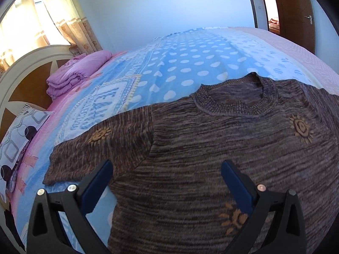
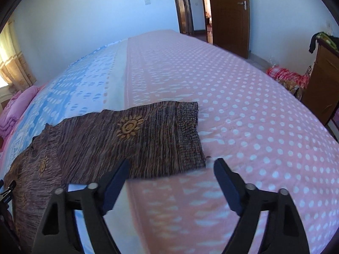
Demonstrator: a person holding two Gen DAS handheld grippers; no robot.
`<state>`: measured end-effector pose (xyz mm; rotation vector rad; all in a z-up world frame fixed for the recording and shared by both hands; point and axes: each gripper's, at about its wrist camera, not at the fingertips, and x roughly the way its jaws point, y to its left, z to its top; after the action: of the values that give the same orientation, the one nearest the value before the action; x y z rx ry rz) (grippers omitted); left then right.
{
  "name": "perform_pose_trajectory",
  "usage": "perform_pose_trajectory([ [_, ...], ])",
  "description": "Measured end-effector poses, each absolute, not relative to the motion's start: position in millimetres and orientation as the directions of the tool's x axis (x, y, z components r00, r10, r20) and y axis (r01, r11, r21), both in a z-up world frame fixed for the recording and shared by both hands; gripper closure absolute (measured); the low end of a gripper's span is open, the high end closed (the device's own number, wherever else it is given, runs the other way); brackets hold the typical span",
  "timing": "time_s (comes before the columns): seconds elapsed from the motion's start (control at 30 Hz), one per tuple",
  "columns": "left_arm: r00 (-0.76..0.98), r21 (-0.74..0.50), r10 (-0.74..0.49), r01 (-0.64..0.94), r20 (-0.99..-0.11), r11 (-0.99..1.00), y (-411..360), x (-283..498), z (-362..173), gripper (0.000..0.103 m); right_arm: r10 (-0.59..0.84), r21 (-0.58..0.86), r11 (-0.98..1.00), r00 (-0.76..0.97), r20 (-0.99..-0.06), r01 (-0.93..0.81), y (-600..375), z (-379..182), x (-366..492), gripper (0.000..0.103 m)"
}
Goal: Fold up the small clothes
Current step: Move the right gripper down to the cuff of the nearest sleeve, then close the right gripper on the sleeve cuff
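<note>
Across the lower half of the left wrist view, a brown marled knit sweater with orange sun motifs (image 1: 211,148) lies flat on the bed (image 1: 180,63), neckline toward the top of the frame and one sleeve stretched out to the lower left. It looks spread face-up and smoothed so that its seams and edges can be found for folding, which I judge has not yet begun: no part is doubled over.

At the bottom centre of that view the left gripper (image 1: 167,175) hovers with its dark blue pads wide apart and nothing between them, aimed at the sweater's side just below the armpit of the outstretched sleeve. That seems a sensible point from which to carry the sleeve or the side panel inward.

In the right wrist view the same sweater fills the left and centre, and its ribbed cuff end (image 2: 190,131) reaches onto the pink polka-dot half of the bedspread (image 2: 254,105). The right gripper (image 2: 171,173) is also spread with nothing held; its left pad sits over the sweater's near edge, its right pad over bare bedspread, so the corner of the knit falls between them. I cannot tell whether either pad touches the fabric.

A folded purple quilt (image 1: 76,72) rests at the upper left, well apart.
</note>
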<state>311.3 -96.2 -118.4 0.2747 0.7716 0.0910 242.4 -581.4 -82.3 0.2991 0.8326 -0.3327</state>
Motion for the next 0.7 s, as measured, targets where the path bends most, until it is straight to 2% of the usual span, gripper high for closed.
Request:
perform_pose_trajectory([
  [0.17,0.719,0.294,0.199,0.008,-0.666,0.956,-102,326,-121,0.0,-0.185,0.114,0.896,0.597,-0.781,0.428,-600,-95,265,0.032],
  [0.23,0.717,0.298,0.208,-0.001,-0.665,0.955,-102,331,-123,0.0,-0.182,0.115,0.895,0.587,-0.789,0.432,-606,-99,271,0.04],
  [0.3,0.712,0.3,0.217,-0.01,-0.668,0.954,-101,337,-125,0.0,-0.177,0.114,0.894,0.576,-0.798,0.433,-610,-103,277,0.043],
  [0.57,0.698,0.299,0.244,-0.045,-0.673,0.953,-96,357,-130,0.0,-0.188,0.115,0.887,0.577,-0.795,0.448,-625,-105,294,0.047],
  [0.67,0.695,0.299,0.252,-0.056,-0.673,0.953,-95,364,-131,0.0,-0.194,0.108,0.885,0.571,-0.798,0.452,-629,-107,302,0.053],
  [0.7,0.694,0.299,0.255,-0.06,-0.674,0.952,-95,366,-132,0.0,-0.194,0.106,0.886,0.57,-0.798,0.451,-630,-106,302,0.058],
])
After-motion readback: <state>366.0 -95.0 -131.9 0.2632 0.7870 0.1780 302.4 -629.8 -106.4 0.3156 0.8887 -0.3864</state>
